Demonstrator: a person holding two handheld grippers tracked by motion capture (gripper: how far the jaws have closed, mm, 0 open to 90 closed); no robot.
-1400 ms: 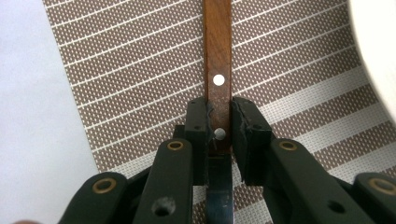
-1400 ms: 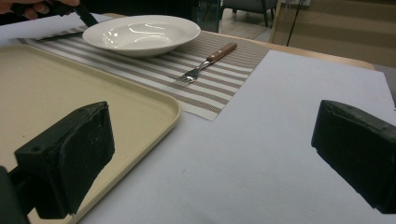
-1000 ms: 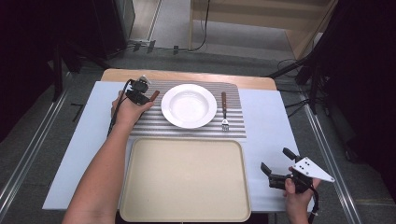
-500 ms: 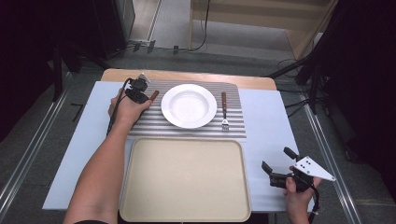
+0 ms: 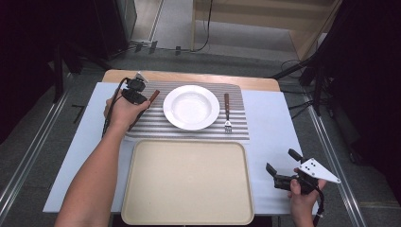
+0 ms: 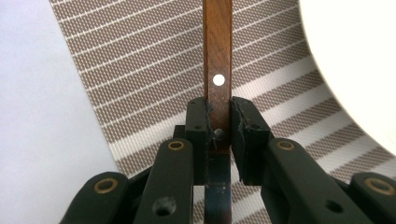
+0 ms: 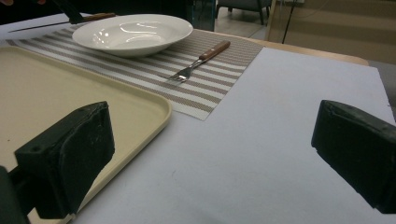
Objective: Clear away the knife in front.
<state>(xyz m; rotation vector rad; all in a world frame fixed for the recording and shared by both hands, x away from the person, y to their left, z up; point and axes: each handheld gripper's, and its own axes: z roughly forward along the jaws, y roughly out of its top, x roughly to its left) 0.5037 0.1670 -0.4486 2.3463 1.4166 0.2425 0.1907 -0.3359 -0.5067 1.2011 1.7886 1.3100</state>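
Note:
My left gripper (image 5: 135, 92) (image 6: 219, 122) is shut on the brown wooden handle of a knife (image 6: 217, 56) (image 5: 152, 97), left of the white plate (image 5: 191, 107) on the striped placemat (image 5: 236, 128). The jaws clamp the handle near where the blade begins, and the blade runs back under the gripper. A fork (image 5: 227, 113) with a wooden handle lies on the mat right of the plate. Near the table's front right corner, my right gripper (image 5: 282, 161) (image 7: 210, 154) stands open on the white table cover, nothing between its jaws.
A large beige tray (image 5: 189, 179) (image 7: 56, 93) sits in front of the placemat. In the right gripper view the plate (image 7: 133, 32) and fork (image 7: 198, 60) lie beyond the tray's corner. White table cover (image 5: 272, 118) stretches right of the mat. A wooden table edge (image 5: 189, 76) runs behind.

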